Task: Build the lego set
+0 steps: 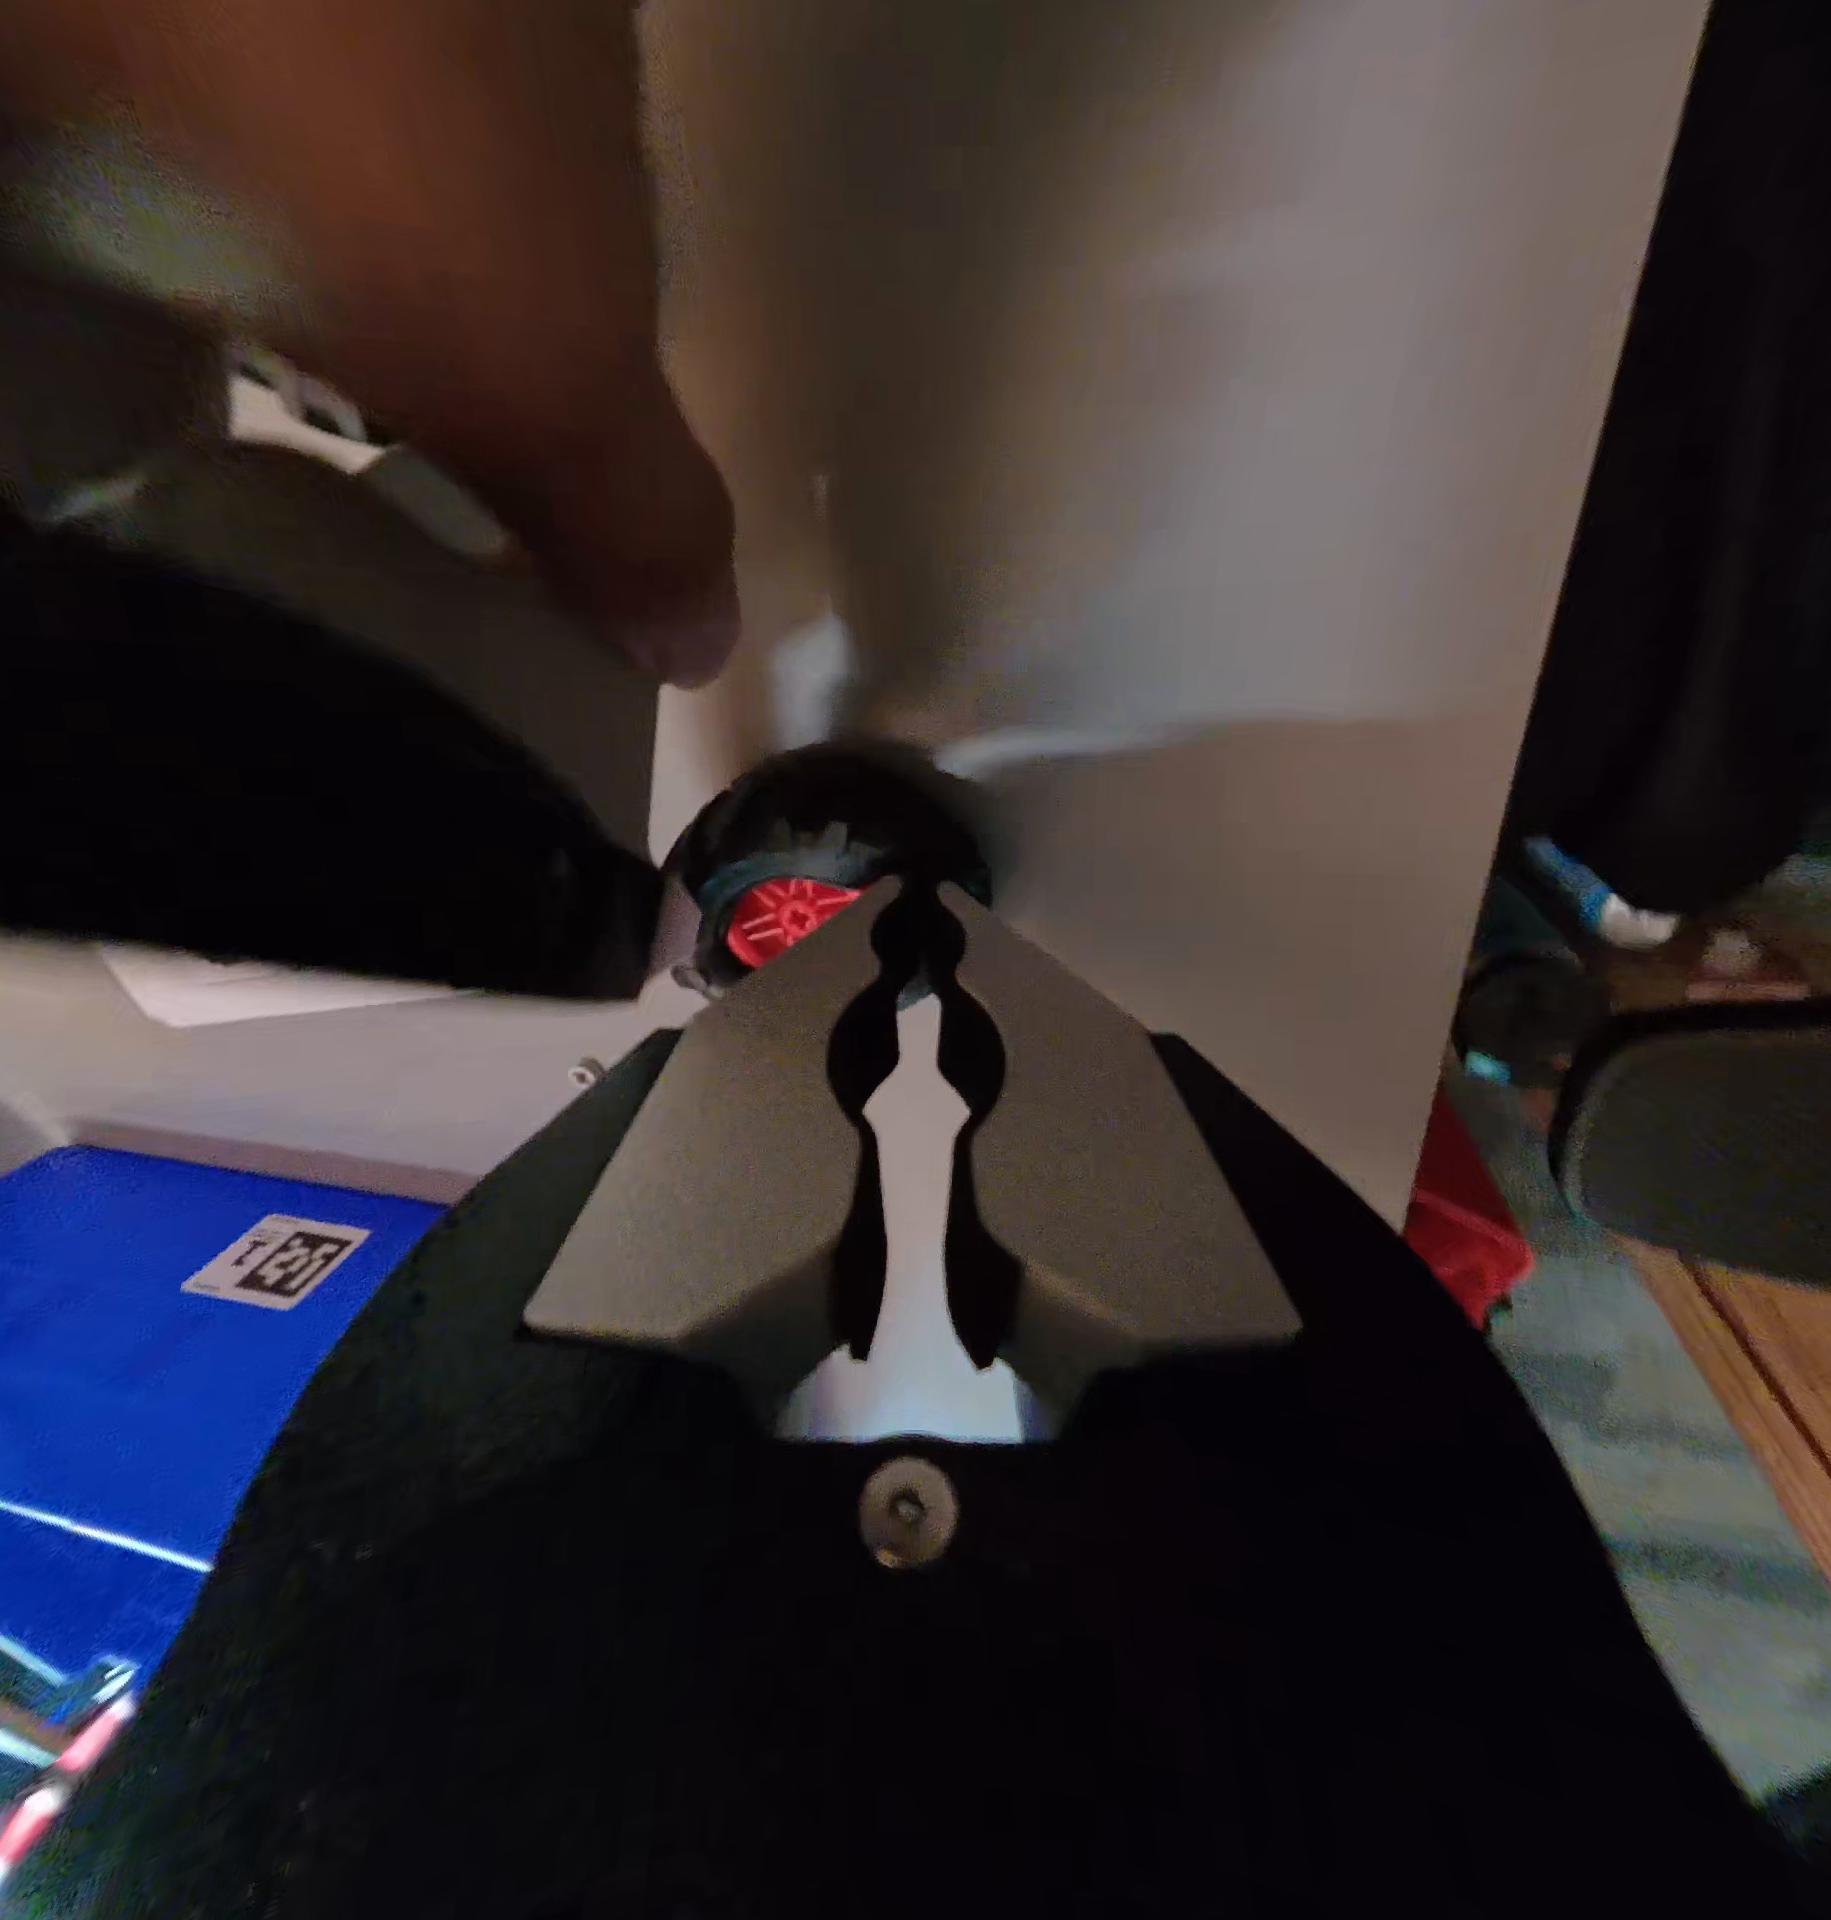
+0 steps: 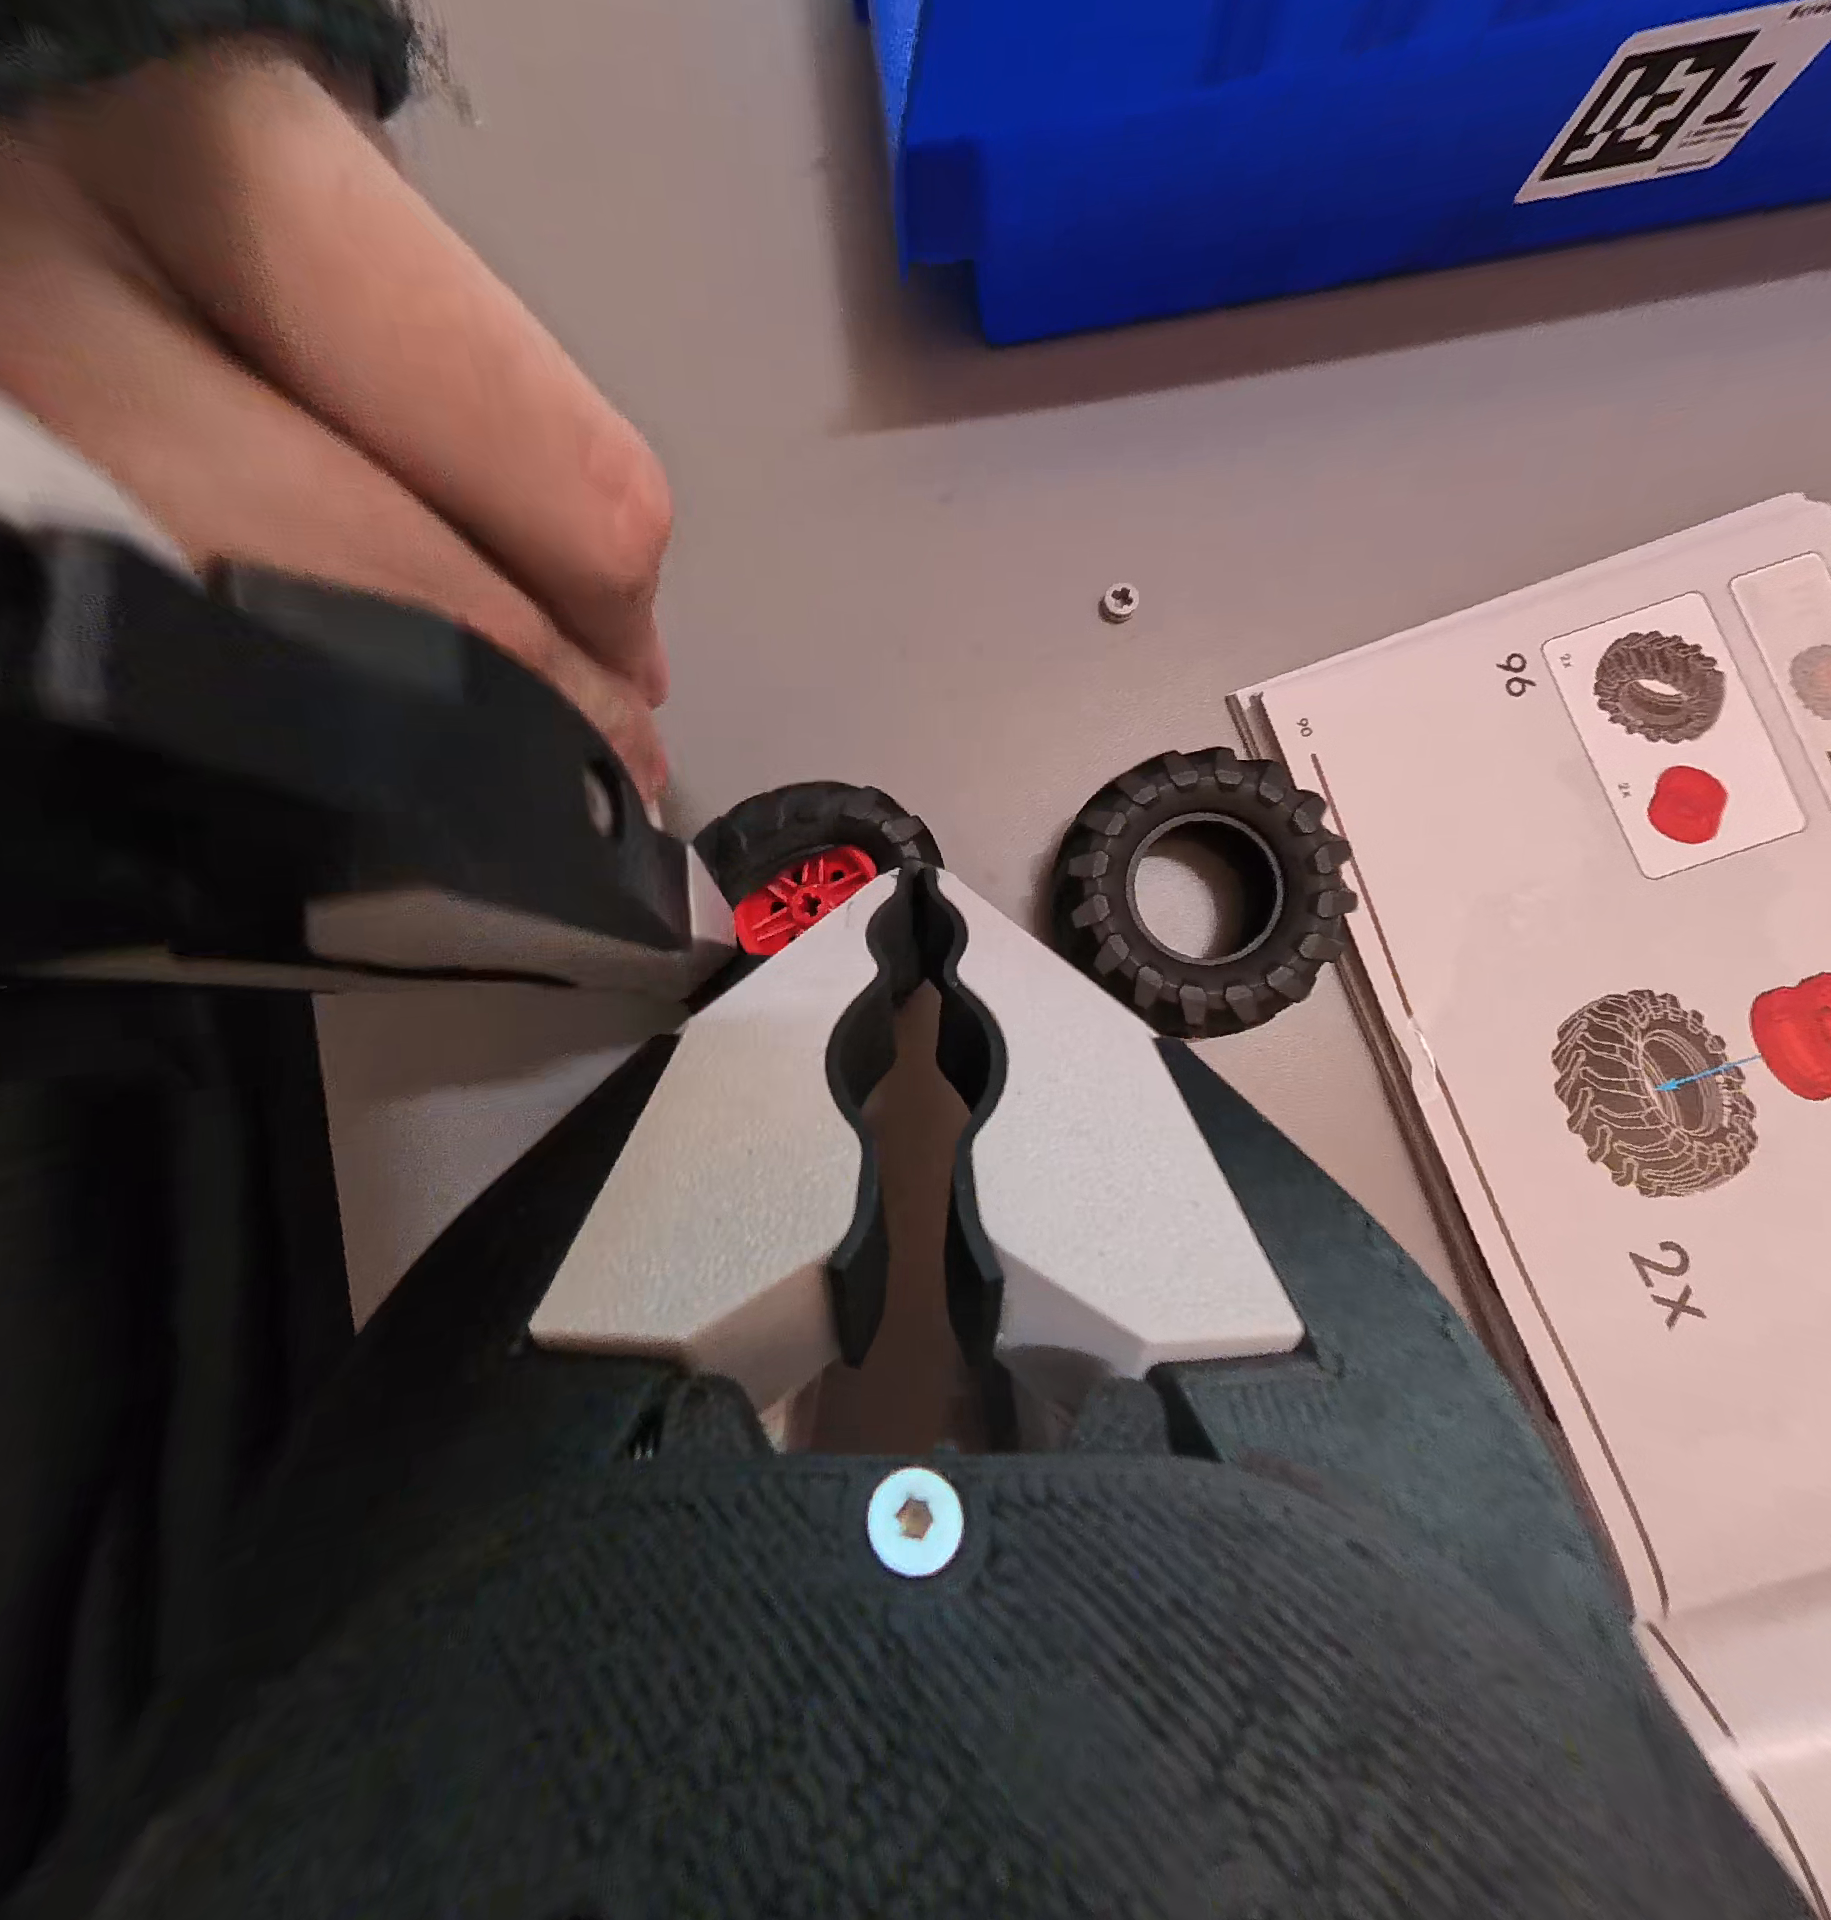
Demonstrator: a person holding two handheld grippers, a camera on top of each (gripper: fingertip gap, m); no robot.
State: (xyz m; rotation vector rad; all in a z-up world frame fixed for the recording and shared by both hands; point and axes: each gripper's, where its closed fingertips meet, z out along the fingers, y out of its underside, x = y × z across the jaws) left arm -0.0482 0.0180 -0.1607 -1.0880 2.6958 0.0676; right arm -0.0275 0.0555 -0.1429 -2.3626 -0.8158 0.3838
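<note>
A black tyre [image 2: 786, 821] with a red rim [image 2: 786, 904] pushed into it is held between both grippers just above the grey table [image 2: 890, 540]. My right gripper [image 2: 916, 883] is shut on the tyre's near right edge. My left gripper [image 1: 919, 896] is shut on the same tyre [image 1: 838, 800], with the red rim [image 1: 786, 920] showing left of its tips. In the right wrist view the left gripper's fingertips [image 2: 698, 914] reach the wheel from the left. A second, empty black tyre [image 2: 1202, 894] lies flat on the table to the right.
An open instruction booklet [image 2: 1565, 1299] lies at the right, touching the loose tyre. A blue bin [image 2: 1306, 208] with a tag stands at the back; it also shows in the left wrist view [image 1: 111, 1351]. A small grey piece [image 2: 1121, 601] lies on the table. A hand [image 2: 371, 416] is at the left.
</note>
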